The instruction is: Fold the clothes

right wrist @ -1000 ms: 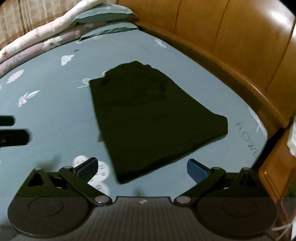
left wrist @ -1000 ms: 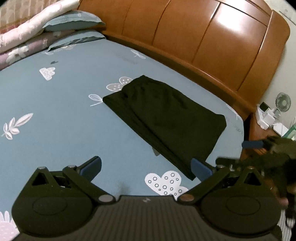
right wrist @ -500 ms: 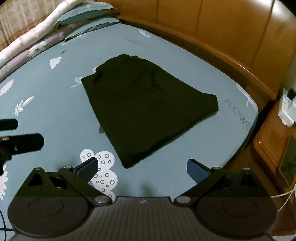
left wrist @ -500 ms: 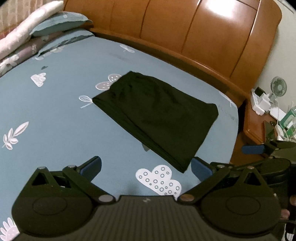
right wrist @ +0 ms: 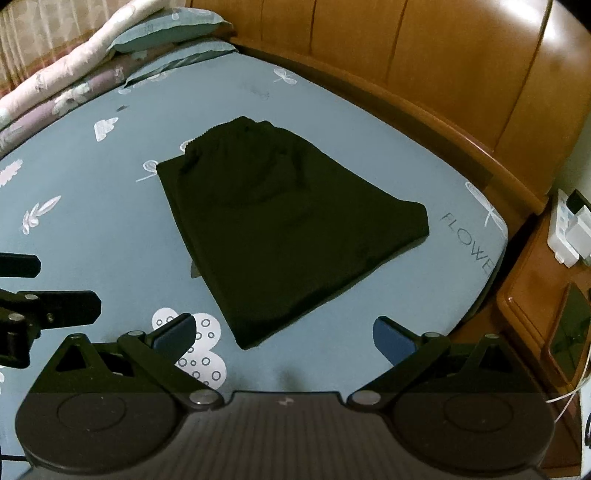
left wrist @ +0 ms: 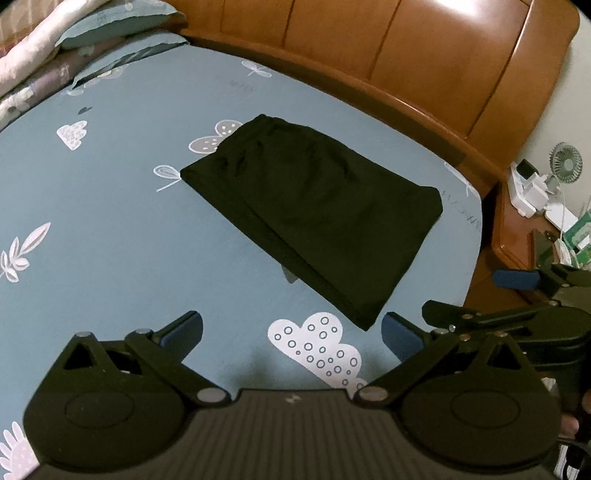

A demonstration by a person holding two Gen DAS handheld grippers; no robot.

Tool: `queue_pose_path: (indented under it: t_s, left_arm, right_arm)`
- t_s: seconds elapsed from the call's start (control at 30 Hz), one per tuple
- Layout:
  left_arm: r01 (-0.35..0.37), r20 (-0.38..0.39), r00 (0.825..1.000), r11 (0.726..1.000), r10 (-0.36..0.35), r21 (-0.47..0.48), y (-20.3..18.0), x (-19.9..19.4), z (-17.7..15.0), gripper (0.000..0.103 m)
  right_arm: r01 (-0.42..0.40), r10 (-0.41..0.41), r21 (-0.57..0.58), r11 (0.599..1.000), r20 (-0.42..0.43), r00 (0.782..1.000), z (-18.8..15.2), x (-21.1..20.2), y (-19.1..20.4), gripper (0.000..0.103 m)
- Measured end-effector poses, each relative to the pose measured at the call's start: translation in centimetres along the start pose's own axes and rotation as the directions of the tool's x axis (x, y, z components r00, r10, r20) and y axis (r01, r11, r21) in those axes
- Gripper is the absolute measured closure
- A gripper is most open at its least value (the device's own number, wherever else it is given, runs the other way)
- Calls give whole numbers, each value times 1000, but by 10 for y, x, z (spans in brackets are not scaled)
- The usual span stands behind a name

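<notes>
I hold my left gripper above the near part of the bed, its two blue-padded fingers spread wide with nothing between them. My right gripper hangs beside it, and its fingers are spread wide too, also empty. Neither one touches the cloth.

The black garment lies flat on the blue bedsheet, folded into a neat slab with a doubled edge showing along its left side in the left wrist view. Its gathered waistband end points toward the far side of the bed, and the nearest corner points toward me, just beyond my fingertips. In the right wrist view the same garment sits almost centred ahead of the fingers, with a small grey tag peeking out at its left edge.

A white cloud print with little circles sits on the sheet between my left fingers, just beside the garment's near corner. The wooden headboard curves along the far and right side of the bed. Pillows and a rolled quilt are piled at the far left corner. To the right, a wooden nightstand stands close by the bed, and in the left wrist view a small fan stands on it. From the left wrist view I can see my right gripper at the right edge, over the bed's corner.
</notes>
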State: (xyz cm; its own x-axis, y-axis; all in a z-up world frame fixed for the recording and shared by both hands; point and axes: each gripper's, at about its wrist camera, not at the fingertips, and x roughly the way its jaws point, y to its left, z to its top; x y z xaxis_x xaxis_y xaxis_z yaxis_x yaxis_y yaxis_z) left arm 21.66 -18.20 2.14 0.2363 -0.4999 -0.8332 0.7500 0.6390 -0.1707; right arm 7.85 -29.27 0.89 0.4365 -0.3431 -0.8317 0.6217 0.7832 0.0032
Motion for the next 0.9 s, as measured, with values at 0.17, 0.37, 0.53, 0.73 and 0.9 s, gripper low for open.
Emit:
queue_pose_path:
  t_s: [0.17, 0.37, 0.53, 0.73, 0.9]
  left_arm:
    - [7, -17, 1000, 1000, -7, 6, -1, 3, 0, 1]
    - [6, -22, 1000, 1000, -6, 4, -3, 5, 2, 1]
    - [4, -27, 1000, 1000, -4, -2, -3, 7, 3, 1]
    - [1, -27, 1000, 1000, -1, -4, -4, 8, 3, 1]
    - [4, -31, 1000, 1000, -4, 1, -7, 11, 4, 1]
  right_arm:
    - [8, -8, -4, 1000, 1, 1000, 2, 2, 1, 0]
    - [10, -10, -12, 1000, -9, 1000, 2, 6, 3, 0]
    - [8, -8, -21, 1000, -6, 1000, 3, 8, 2, 0]
    - [4, -4, -31, 1000, -8, 1000, 3, 10, 4, 0]
    - [0, -1, -24, 1000, -18, 1000, 2, 13, 2, 0]
